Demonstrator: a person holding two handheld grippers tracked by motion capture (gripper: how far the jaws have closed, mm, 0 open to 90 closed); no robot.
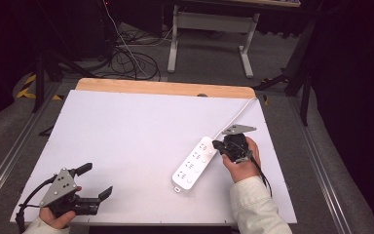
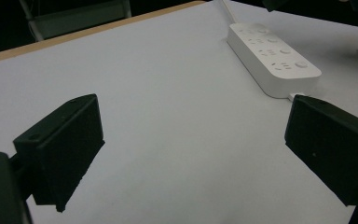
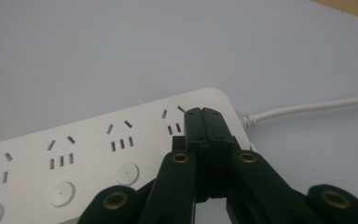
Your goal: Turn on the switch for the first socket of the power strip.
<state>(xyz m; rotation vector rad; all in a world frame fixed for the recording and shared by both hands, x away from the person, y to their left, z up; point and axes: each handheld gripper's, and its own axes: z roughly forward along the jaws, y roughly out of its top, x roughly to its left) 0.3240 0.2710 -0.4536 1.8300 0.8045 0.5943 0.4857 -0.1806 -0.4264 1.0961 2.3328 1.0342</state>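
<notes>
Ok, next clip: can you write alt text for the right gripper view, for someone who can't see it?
The right gripper, its two black jaws closed together, has its tip over the cable end of a white power strip lying on a white table. The strip shows a row of sockets, each with a round button, and its white cable runs off to the right.

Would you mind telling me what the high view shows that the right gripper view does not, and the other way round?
The high view alone takes in the left claw, wide open near the table's front left corner, the person's hands, the wooden far edge and the floor beyond. The right gripper view alone reveals the power strip's socket slots and round buttons close up, with the right claw shut, its tips pressed down at the cord-end socket. Both share the white power strip, its cord and the white tabletop.
</notes>
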